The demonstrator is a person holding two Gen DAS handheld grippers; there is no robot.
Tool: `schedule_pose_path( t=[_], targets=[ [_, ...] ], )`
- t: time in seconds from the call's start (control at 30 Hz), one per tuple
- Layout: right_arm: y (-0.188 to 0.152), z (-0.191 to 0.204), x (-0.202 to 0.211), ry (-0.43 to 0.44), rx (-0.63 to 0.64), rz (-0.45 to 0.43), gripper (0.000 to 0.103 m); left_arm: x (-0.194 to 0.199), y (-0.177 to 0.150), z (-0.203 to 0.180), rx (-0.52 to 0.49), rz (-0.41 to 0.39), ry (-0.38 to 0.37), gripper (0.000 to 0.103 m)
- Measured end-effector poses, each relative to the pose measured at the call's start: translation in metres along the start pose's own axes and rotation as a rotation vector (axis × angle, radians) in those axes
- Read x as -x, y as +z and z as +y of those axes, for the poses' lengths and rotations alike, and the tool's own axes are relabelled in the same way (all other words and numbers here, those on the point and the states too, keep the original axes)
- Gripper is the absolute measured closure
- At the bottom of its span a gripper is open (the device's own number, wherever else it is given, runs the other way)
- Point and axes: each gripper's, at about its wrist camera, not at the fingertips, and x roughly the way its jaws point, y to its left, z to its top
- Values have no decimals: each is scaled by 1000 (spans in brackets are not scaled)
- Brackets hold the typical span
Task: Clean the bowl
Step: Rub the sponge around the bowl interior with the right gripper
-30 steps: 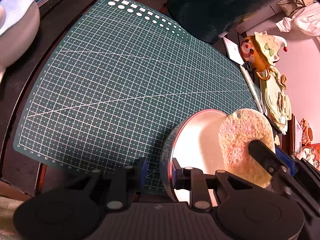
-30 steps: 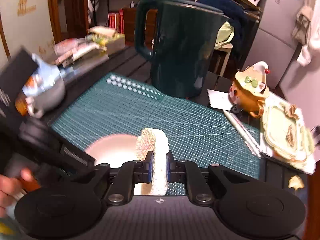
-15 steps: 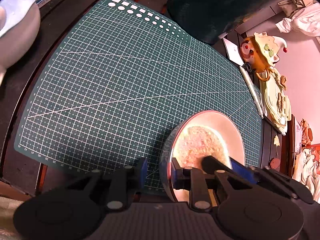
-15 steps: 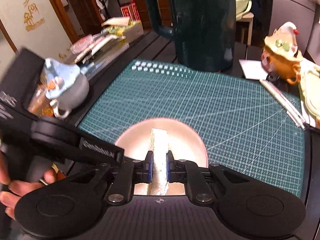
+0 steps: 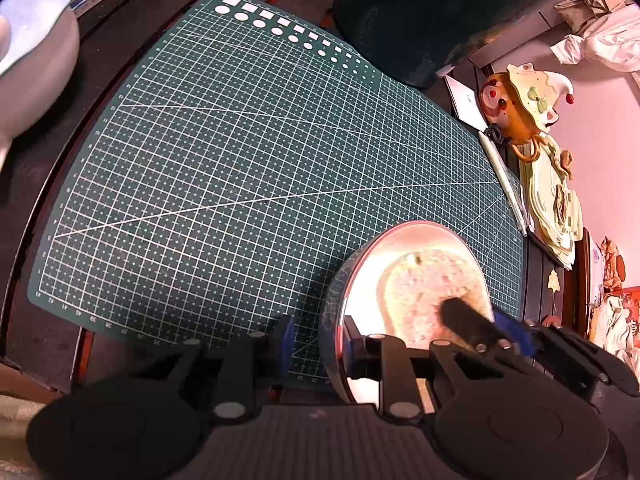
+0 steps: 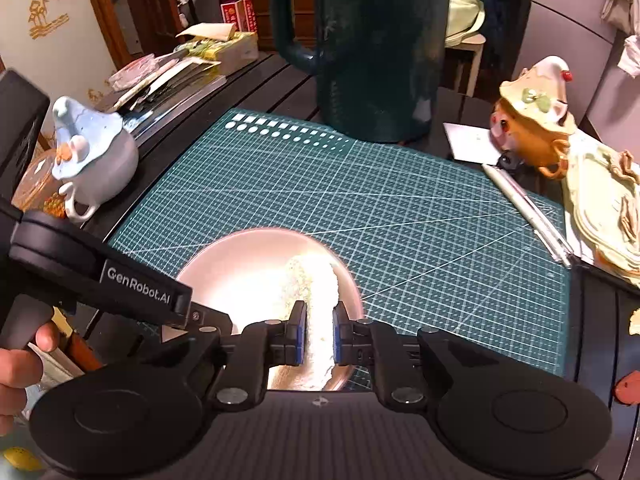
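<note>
1. 2 tools in play. Left tool (image 5: 318, 344) is narrowed on the near rim of the bowl (image 5: 366, 280): 1 finger outside the wall, 1 inside. Right tool (image 6: 318, 334) is clamped on a sponge (image 6: 310, 280), with the sponge body inside the bowl.
2. Bowl location: near edge of the green cutting mat (image 5: 240, 160) on the dark table (image 6: 280, 80), right of centre in the left wrist view. It looks tipped toward the left tool; I can't tell how much of the base is on the mat.
3. Bowl handling, my read: shiny, probably metal, so stiff, light and slick. A rim pinch is the only practical hold, since the wall is smooth and curved. Expect it to pivot or slip in the pinch if scrub force goes sideways.
4. Sponge handling: pale, porous, soft. It squashes between the pads, so the grip is secure, but the free end flexes. Hold near the middle, as now, and let the far end do the wiping.
5. Judgement: push down into the bowl floor, not against the far wall, so the rim pinch takes little torque.
6. Nearby breakables: a blue-grey pot (image 6: 94, 164) left of the mat, an orange figurine pot (image 6: 532, 132) to the right, a dark jug (image 6: 380, 40) behind. All are well apart from the bowl.
</note>
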Motion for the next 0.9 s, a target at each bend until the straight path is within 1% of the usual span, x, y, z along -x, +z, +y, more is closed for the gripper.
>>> schedule_pose_path(
  t=[0.13, 0.2, 0.27, 0.33, 0.43, 0.63, 0.7, 0.77, 0.9],
  targets=[
    [2, 1, 10, -18, 16, -28, 92, -1, -1, 1, 1, 1, 0, 81],
    [4, 4, 19, -43, 33, -55, 92, -1, -1, 1, 2, 2, -1, 81],
    [6, 3, 26, -47, 31, -75, 92, -2, -1, 1, 4, 2, -1, 81],
    [8, -1, 33, -11, -2, -95, 92, -2, -1, 2, 5, 2, -1, 81],
    [10, -7, 31, 82, -51, -89, 92, -2, -2, 2, 5, 2, 0, 81],
    [5, 5, 7, 151, -60, -25, 92, -3, -3, 2, 6, 0, 2, 81],
    [1, 10, -4, 138, -41, 4, 92, -3, -3, 2, 5, 0, 2, 81],
    [-1, 13, -9, 120, -28, 11, 92, -3, -3, 2, 5, 0, 1, 81],
    [-3, 10, -11, 40, -1, 14, 92, -4, -3, 3, 4, 0, -5, 81]
  ],
)
